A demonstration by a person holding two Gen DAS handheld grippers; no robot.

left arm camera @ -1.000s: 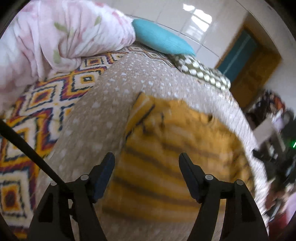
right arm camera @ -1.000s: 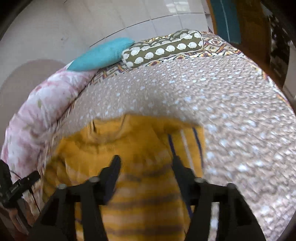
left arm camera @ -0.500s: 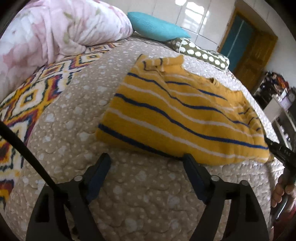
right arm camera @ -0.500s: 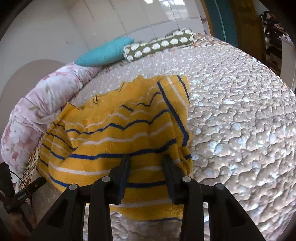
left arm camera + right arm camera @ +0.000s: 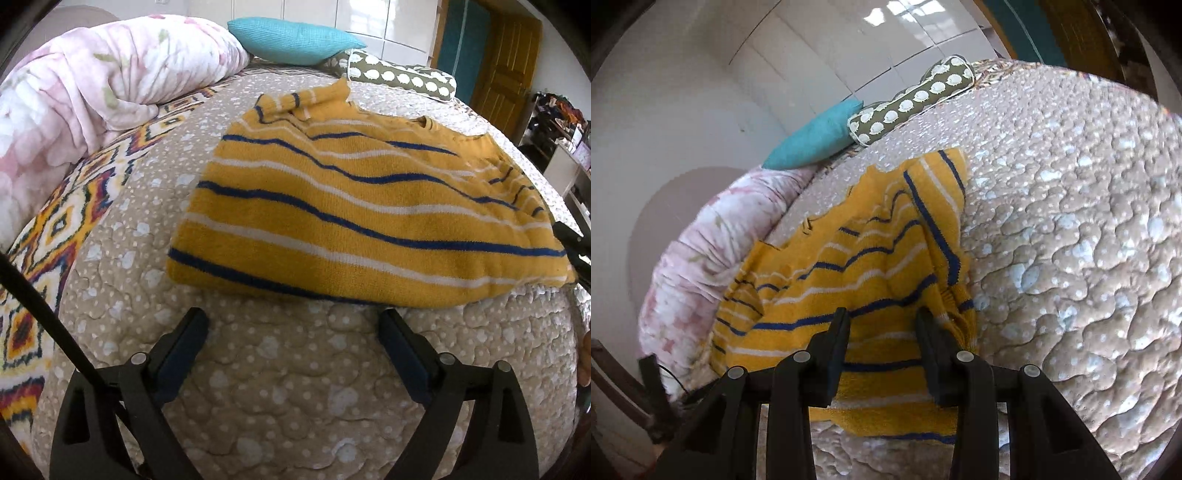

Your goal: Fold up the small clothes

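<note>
We see a yellow sweater [image 5: 354, 221] with blue and white stripes lying spread on the beige quilted bedspread [image 5: 266, 398], and we place everything else by that sweater. Our left gripper [image 5: 293, 332] hangs just short of the sweater's near hem, over bare quilt; its jaws have just been opening and now stand wide apart with nothing between them and no cloth touching either finger. Our right gripper [image 5: 882, 325] sits over the sweater's hem at the opposite corner, with the striped knit lying between and under its two fingers; the jaws are part-way closed, yet we cannot tell whether the pads press the cloth or merely straddle it. In the left wrist view the tip of that right gripper shows as a dark point at the sweater's right edge, with a bit of a hand below it at the border of the picture. One sleeve is folded in across the sweater's far corner, and the body shows soft ripples. Beyond the sweater's far side lie a teal pillow [image 5: 295, 37] and an olive bolster [image 5: 402, 75] with white shapes, touching each other. To the sweater's left, well apart, a pink floral comforter [image 5: 92, 85] is bunched over a bright geometric blanket [image 5: 55, 229].
</note>
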